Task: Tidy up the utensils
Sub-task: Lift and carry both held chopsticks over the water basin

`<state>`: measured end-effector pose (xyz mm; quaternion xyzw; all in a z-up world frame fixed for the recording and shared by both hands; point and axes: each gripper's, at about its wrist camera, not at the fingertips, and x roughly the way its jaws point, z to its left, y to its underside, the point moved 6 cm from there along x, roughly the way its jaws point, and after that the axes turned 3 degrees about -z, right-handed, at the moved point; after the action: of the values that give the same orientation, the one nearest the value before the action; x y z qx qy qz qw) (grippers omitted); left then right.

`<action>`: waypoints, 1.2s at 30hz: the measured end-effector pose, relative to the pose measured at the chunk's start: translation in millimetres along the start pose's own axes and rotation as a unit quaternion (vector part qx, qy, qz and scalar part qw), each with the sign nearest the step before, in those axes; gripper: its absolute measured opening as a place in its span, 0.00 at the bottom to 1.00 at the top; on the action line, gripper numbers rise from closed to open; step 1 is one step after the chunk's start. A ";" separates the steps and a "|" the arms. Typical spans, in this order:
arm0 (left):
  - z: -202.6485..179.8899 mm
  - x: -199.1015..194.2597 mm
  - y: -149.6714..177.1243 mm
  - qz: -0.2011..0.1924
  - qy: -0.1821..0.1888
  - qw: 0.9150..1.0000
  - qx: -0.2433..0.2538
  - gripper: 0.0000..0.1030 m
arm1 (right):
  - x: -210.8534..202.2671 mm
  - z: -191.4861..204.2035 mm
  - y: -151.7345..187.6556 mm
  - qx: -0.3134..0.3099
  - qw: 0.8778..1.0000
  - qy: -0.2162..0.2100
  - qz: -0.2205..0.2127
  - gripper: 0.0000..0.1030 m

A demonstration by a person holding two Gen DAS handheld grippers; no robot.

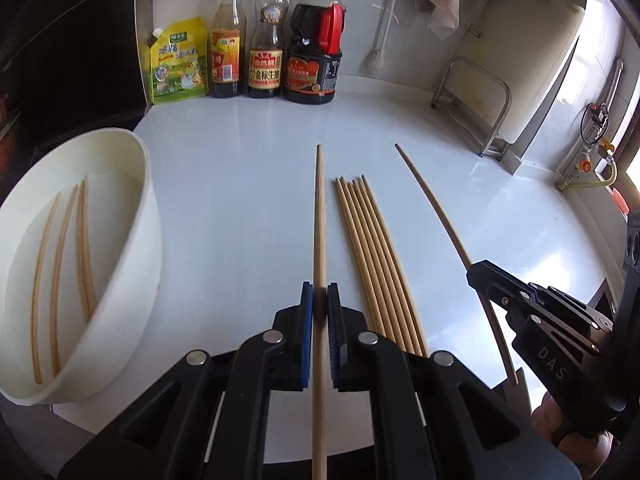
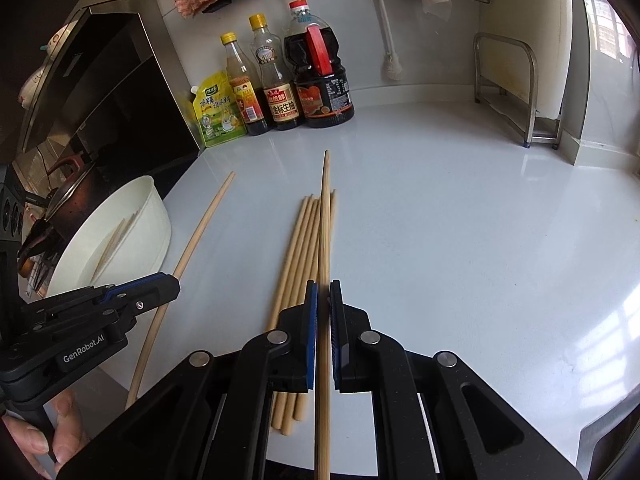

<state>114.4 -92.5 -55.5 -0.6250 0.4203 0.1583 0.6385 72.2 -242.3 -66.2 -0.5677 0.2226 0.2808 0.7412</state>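
Holding one chopstick [image 1: 320,216] pinched in the left gripper [image 1: 320,300] and another [image 2: 325,240] in the right gripper [image 2: 323,300], apparently both clear of the counter; next, carry them left to the white tub [image 1: 148,216], leaving the pile [image 1: 376,260].

Two wrist fisheyes, angled down, close over white counter [image 1: 248,152], both facing bottles [image 2: 320,80] at back

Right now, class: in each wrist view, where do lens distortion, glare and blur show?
Left wrist view: the fisheye bows the chopstick in the right gripper, and dark corners vignette the frame. Right wrist view: window glare streaks the white counter, and the chopstick in that gripper looks slightly smeared.
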 end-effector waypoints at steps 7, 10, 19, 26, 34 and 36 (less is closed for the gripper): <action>44.1 -45.1 -27.3 -0.055 -0.013 0.998 -0.014 0.07 | -0.6 53.6 -25.1 -0.024 0.999 -0.029 -0.019 0.06; 73.1 -62.5 -36.1 -0.076 -0.028 0.996 -0.025 0.07 | 5.2 85.7 -40.2 -0.040 0.998 -0.048 -0.026 0.06; 172.1 -87.8 -45.9 -0.097 -0.081 0.990 -0.069 0.07 | 39.1 198.9 -65.5 -0.090 0.989 -0.118 -0.020 0.06; 233.3 -71.2 -34.2 -0.069 -0.103 0.987 -0.101 0.08 | 84.4 260.8 -55.0 -0.119 0.983 -0.134 0.030 0.06; 266.8 -43.9 -17.5 -0.035 -0.109 0.985 -0.131 0.08 | 126.0 291.8 -30.9 -0.145 0.977 -0.124 0.091 0.06; 270.5 -38.2 -14.9 -0.027 -0.109 0.984 -0.135 0.08 | 132.5 294.9 -26.5 -0.147 0.976 -0.124 0.100 0.06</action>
<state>194.2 169.2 -54.0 -0.6954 0.3062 0.2638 0.5943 191.6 59.1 -57.5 -0.6062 0.1407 0.4519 0.6392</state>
